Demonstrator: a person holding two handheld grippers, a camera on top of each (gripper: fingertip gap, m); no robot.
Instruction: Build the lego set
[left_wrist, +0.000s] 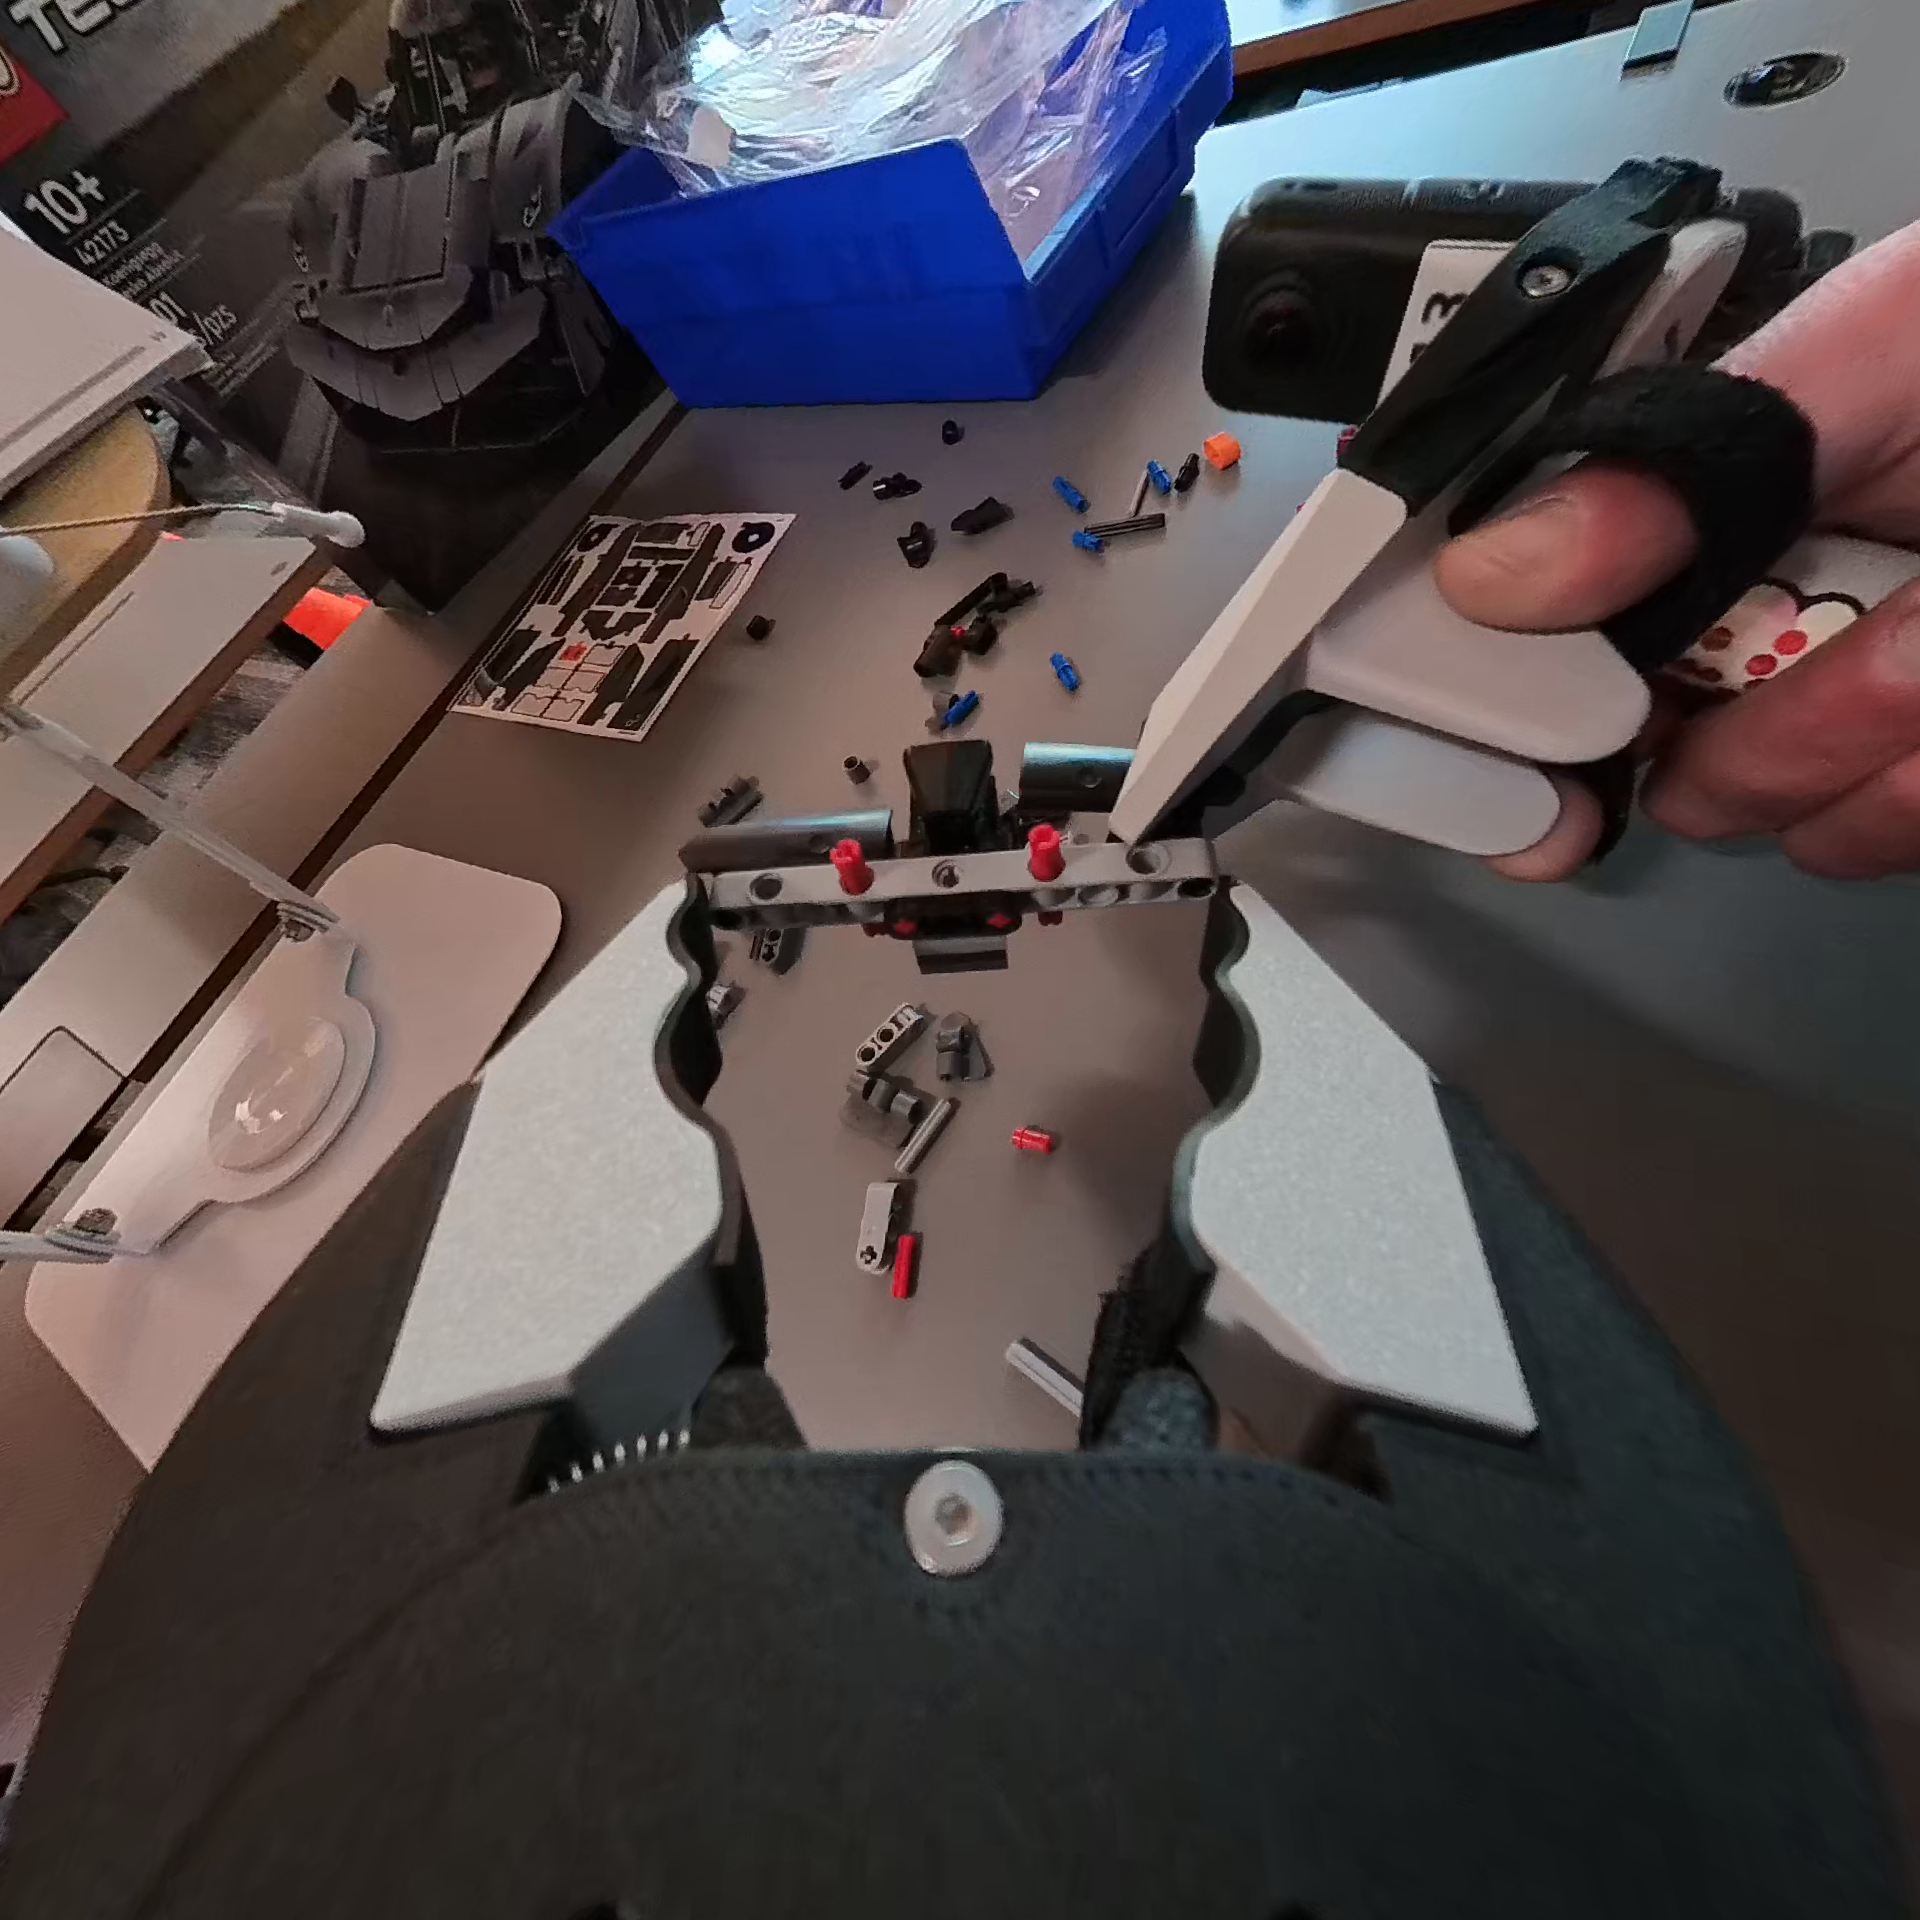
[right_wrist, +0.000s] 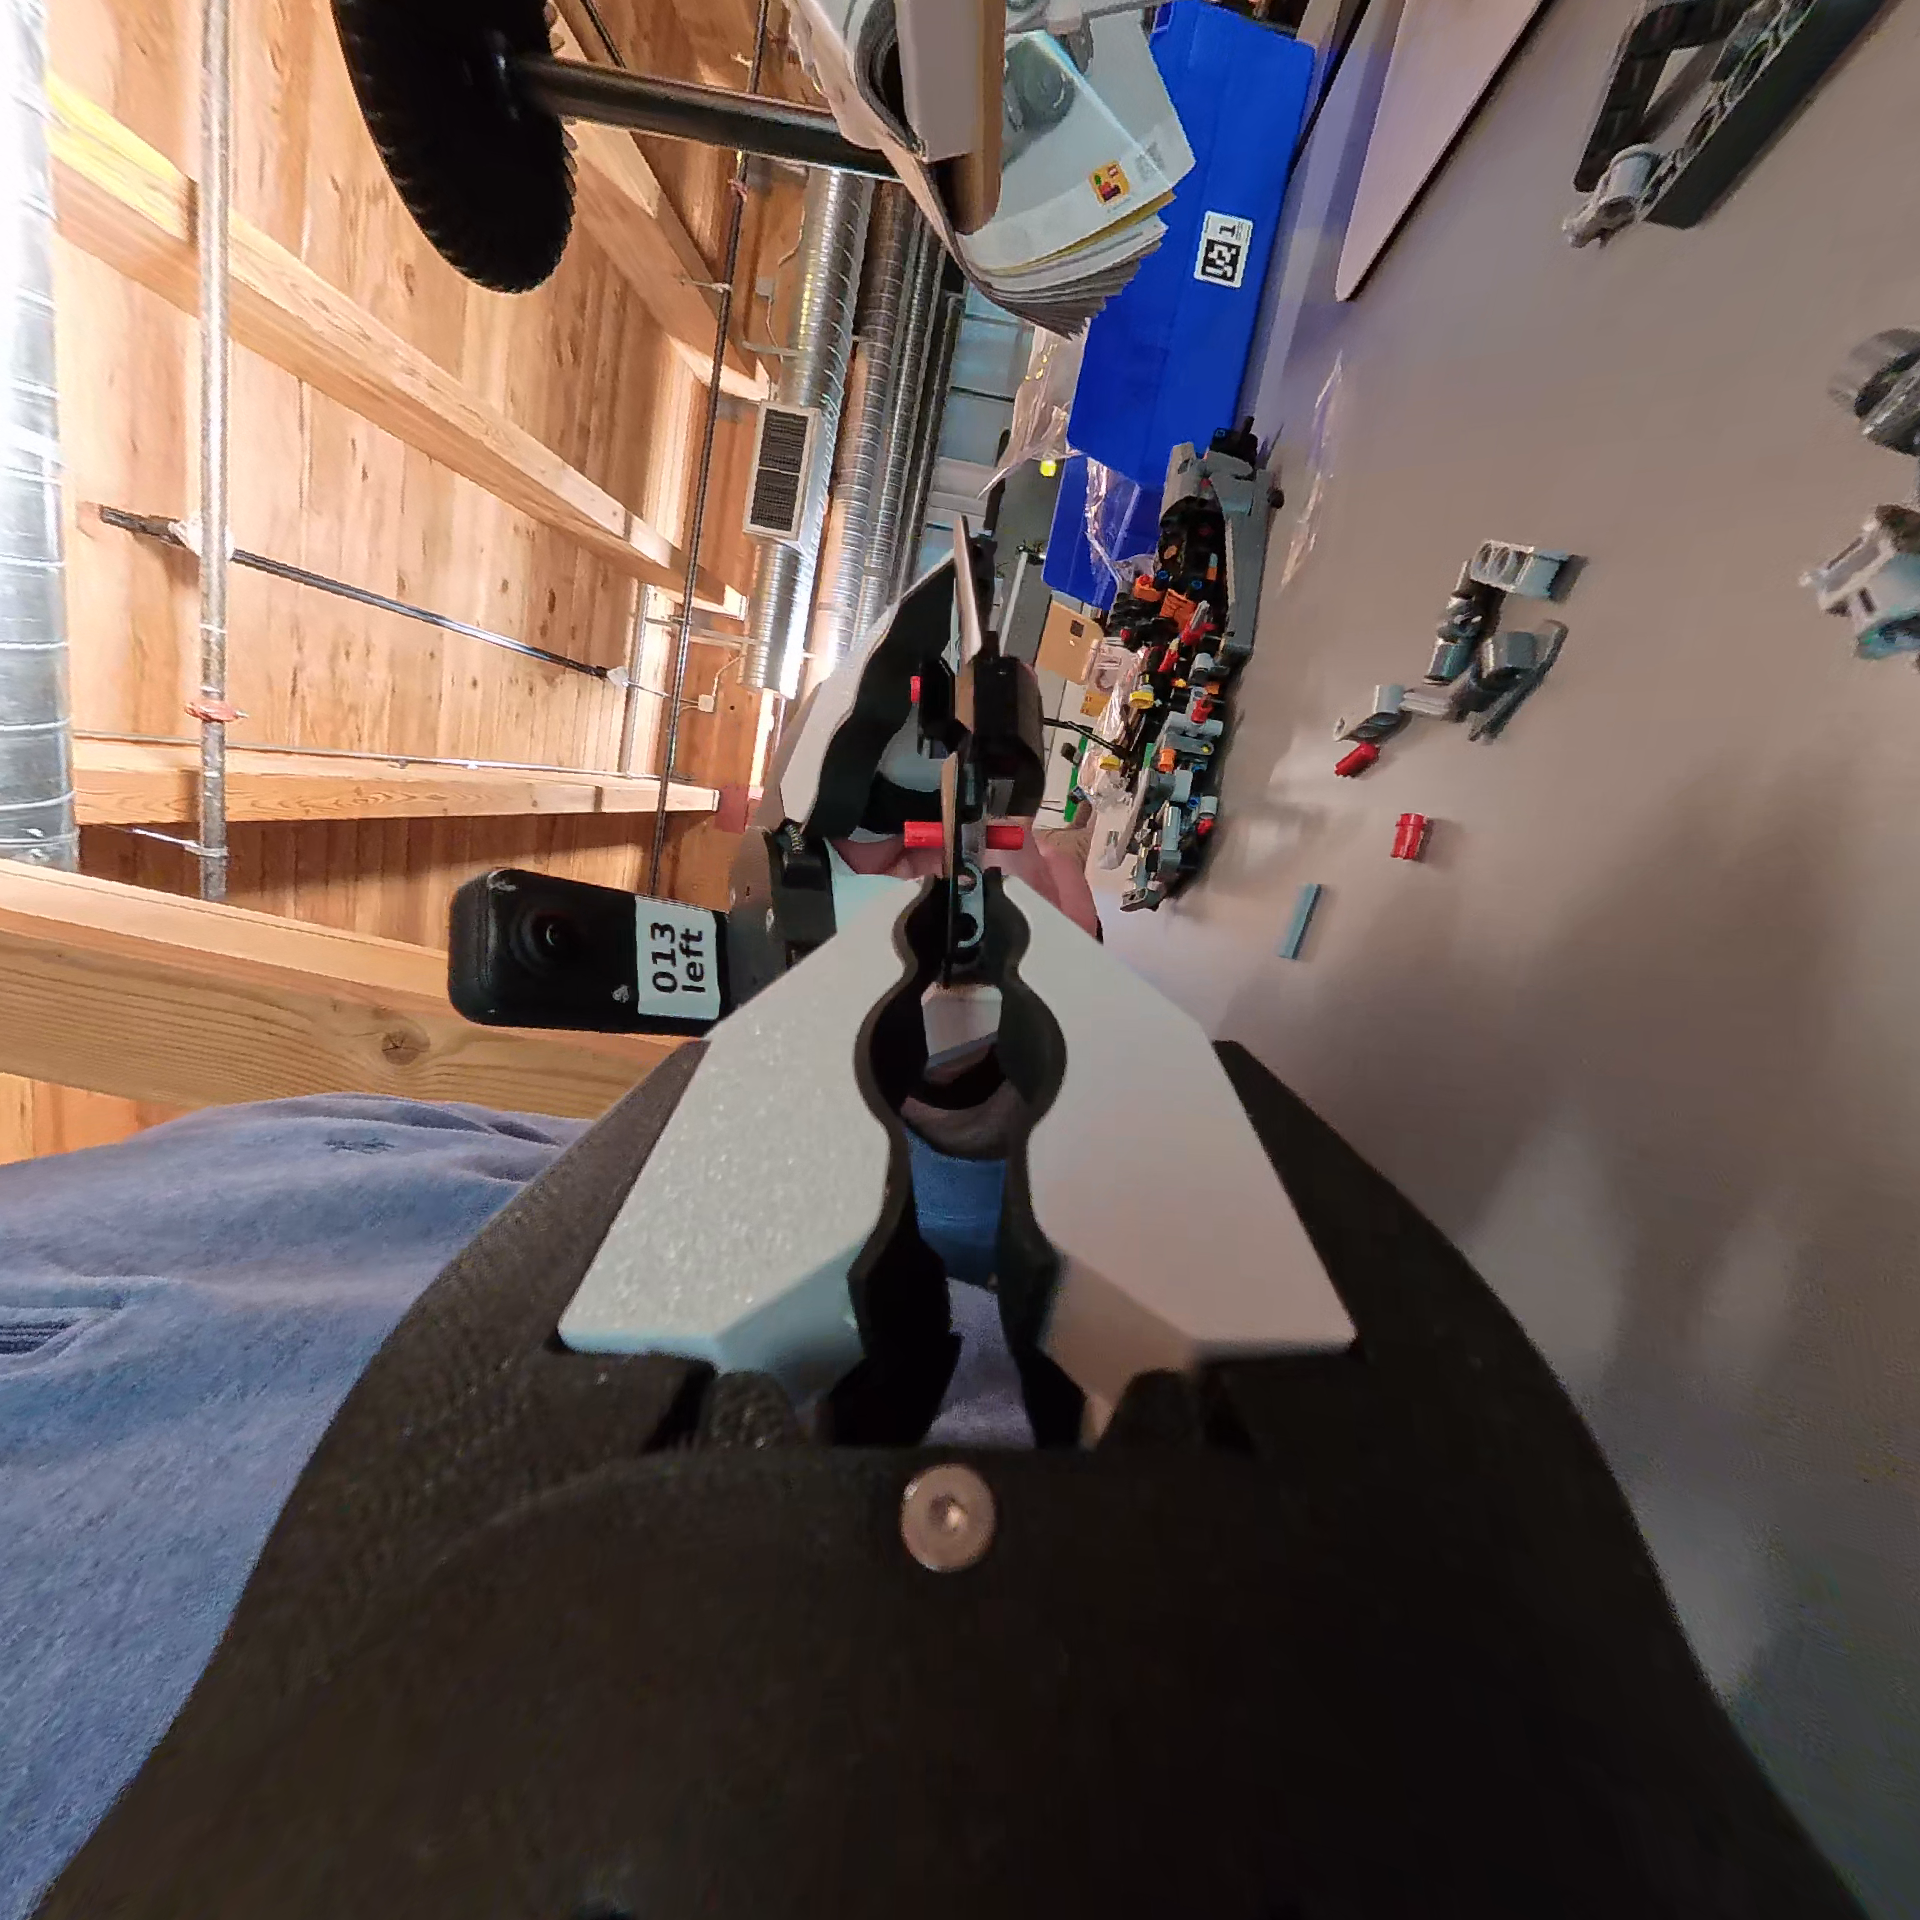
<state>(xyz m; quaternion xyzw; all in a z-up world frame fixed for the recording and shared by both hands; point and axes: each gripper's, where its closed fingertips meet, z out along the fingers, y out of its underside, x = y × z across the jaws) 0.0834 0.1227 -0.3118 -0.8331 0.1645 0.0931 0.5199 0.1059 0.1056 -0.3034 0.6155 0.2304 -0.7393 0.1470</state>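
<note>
Grey beam (left_wrist: 956, 878) is clamped in my left gripper (left_wrist: 956, 914); my right gripper (right_wrist: 961, 935), seemingly pinching its right end, should stay square.

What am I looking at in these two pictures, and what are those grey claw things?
No robot here: a person holds a hand-operated gripper in each hand, each carrying a camera looking along its fingers. In the left wrist view, the left gripper clamps a grey lego beam with red pins, held above the grey table. The right gripper touches the beam's end. The right wrist view is rotated sideways and shows that gripper shut on the beam. Loose lego pieces, a sticker sheet and a blue bin sit on the table.
</note>
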